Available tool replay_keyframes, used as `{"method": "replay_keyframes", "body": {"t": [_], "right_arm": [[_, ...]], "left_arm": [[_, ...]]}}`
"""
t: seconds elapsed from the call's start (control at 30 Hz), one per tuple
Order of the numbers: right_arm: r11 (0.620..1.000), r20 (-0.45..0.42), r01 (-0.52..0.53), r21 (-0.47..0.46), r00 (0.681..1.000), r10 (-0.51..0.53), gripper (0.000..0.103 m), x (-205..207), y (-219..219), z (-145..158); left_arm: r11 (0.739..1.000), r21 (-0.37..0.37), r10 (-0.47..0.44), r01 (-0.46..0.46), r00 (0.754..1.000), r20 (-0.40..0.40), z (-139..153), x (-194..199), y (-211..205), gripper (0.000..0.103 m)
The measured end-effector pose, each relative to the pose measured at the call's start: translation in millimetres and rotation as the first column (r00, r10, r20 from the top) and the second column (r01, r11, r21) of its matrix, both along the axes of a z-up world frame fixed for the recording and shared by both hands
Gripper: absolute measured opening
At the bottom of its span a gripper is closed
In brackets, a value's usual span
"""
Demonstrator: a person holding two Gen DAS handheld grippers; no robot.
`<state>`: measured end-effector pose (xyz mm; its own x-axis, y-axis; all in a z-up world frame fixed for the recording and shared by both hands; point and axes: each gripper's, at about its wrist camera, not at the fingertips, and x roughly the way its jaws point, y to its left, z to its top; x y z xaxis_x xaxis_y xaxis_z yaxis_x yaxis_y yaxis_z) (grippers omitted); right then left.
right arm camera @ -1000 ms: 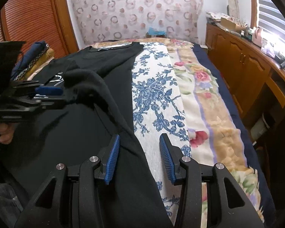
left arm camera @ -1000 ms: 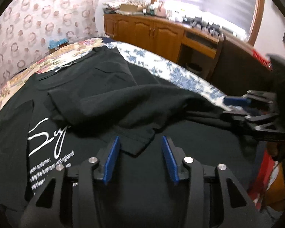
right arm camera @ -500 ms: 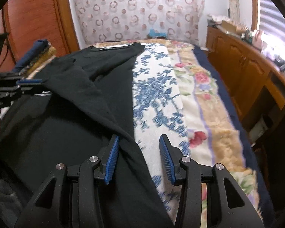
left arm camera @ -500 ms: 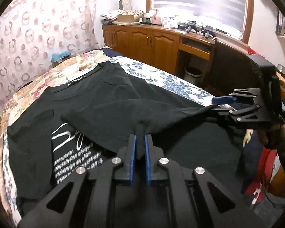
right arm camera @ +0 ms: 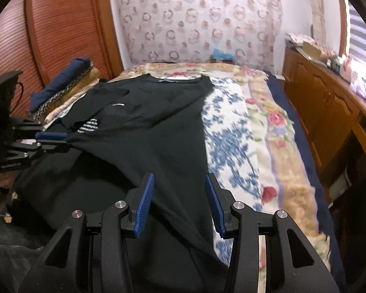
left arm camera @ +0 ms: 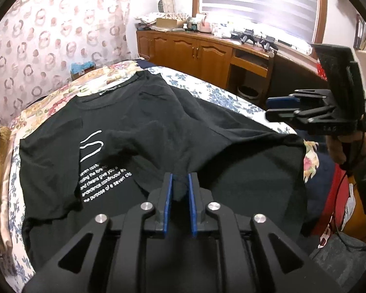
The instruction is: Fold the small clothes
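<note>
A black T-shirt (left arm camera: 158, 131) with white print lies on the bed, its right side folded over toward the left. My left gripper (left arm camera: 179, 190) is shut on a bunch of the shirt's folded fabric and holds it lifted. The shirt also shows in the right wrist view (right arm camera: 158, 127). My right gripper (right arm camera: 179, 202) is open, its fingers over the shirt's right edge with fabric between them. The right gripper shows in the left wrist view (left arm camera: 283, 108), raised above the shirt's right edge. The left gripper shows in the right wrist view (right arm camera: 53, 139), pinching the cloth.
The bed has a floral cover (right arm camera: 268, 131). Folded clothes (right arm camera: 68, 88) are stacked at the bed's far left by a wooden door. A wooden cabinet (left arm camera: 195, 51) with clutter stands along the right under a window. A red bag (left arm camera: 339, 202) sits by the bed's near right.
My left gripper closed on the folded fabric and has pulled it up and leftward, uncovering more white print. My right gripper stayed open and rose above the shirt's right edge.
</note>
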<state>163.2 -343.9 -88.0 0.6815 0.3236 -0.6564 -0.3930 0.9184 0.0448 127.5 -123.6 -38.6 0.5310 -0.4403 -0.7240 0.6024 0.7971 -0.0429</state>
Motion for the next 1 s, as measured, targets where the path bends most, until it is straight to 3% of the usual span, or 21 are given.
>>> {"method": "replay_keyframes", "body": {"t": [0.17, 0.23, 0.37, 0.43, 0.53, 0.77, 1.0], "right_arm": [[0.999, 0.0, -0.029, -0.025, 1.0, 0.029, 0.043, 25.1, 16.7, -2.1], [0.999, -0.003, -0.032, -0.037, 0.999, 0.032, 0.043, 35.9, 20.4, -2.7], [0.997, -0.006, -0.044, -0.064, 0.999, 0.044, 0.043, 63.9, 29.3, -2.1], [0.995, -0.002, -0.051, -0.085, 0.999, 0.051, 0.043, 76.5, 35.3, -1.3], [0.993, -0.002, -0.064, -0.099, 0.998, 0.064, 0.044, 94.1, 40.6, -0.7], [0.987, -0.034, -0.128, -0.093, 0.992, 0.126, 0.044, 141.5, 63.8, 0.1], [0.982, -0.099, -0.143, -0.12, 0.986, 0.132, 0.043, 197.9, 82.7, -7.3]], "left_arm": [[0.999, -0.042, 0.031, -0.031, 0.999, -0.005, 9.4, 6.0, 16.8, 0.03], [0.997, -0.061, 0.051, -0.051, 0.999, -0.002, 12.3, 11.0, 28.3, 0.045], [0.991, -0.038, 0.126, -0.126, 0.992, 0.013, 7.4, 33.5, 50.7, 0.052], [0.987, -0.054, 0.147, -0.148, 0.989, -0.018, 0.8, 48.7, 62.2, 0.062], [0.984, -0.055, 0.165, -0.169, 0.984, -0.061, -11.5, 71.6, 75.2, 0.062], [0.976, -0.042, 0.211, -0.215, 0.974, -0.077, -28.1, 103.1, 94.5, 0.062], [0.968, 0.029, 0.251, -0.249, 0.964, -0.089, -43.3, 130.0, 106.2, 0.062]]}}
